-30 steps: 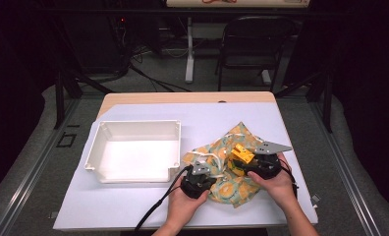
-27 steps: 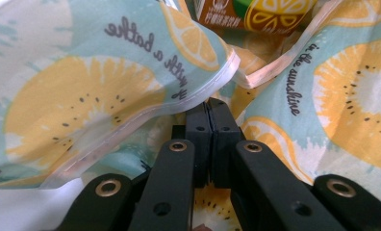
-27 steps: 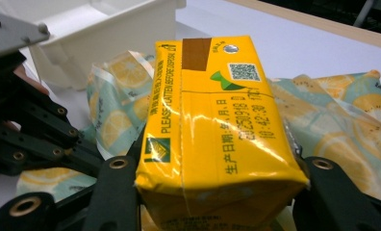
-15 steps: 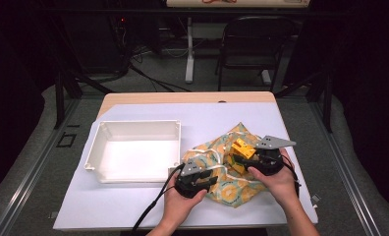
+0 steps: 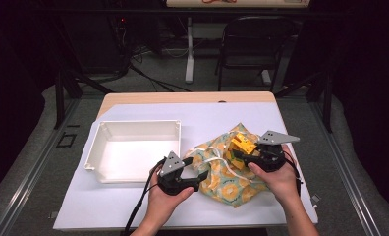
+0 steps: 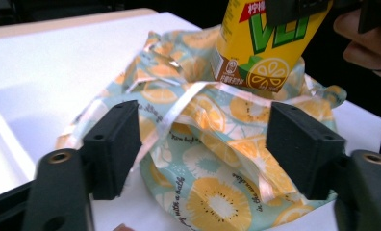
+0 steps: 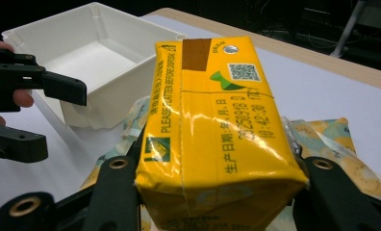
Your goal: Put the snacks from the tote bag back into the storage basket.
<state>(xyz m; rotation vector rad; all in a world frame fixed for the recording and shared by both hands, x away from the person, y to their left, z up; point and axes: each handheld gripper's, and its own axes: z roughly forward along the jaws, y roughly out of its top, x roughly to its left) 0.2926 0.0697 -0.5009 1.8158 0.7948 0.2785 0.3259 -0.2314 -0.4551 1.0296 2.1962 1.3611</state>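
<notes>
The right hand-held gripper (image 5: 237, 156) pinches a yellow lemon-tea carton (image 7: 212, 130), raised just above the fruit-print drawstring bag (image 6: 212, 187) on the counter (image 5: 133, 206); the left hand-held gripper (image 5: 196, 168), jaws spread, faces the bag's ribbon (image 6: 179, 108); likely next, carrying the carton to the white bin (image 5: 133, 152).

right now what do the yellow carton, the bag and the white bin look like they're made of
Carton: glossy coated paperboard, probably; glare streaks and folded seams. Bag: soft woven cloth, matte, creased, with a satiny ribbon. Bin: rigid white plastic, smooth moulded rim.
</notes>
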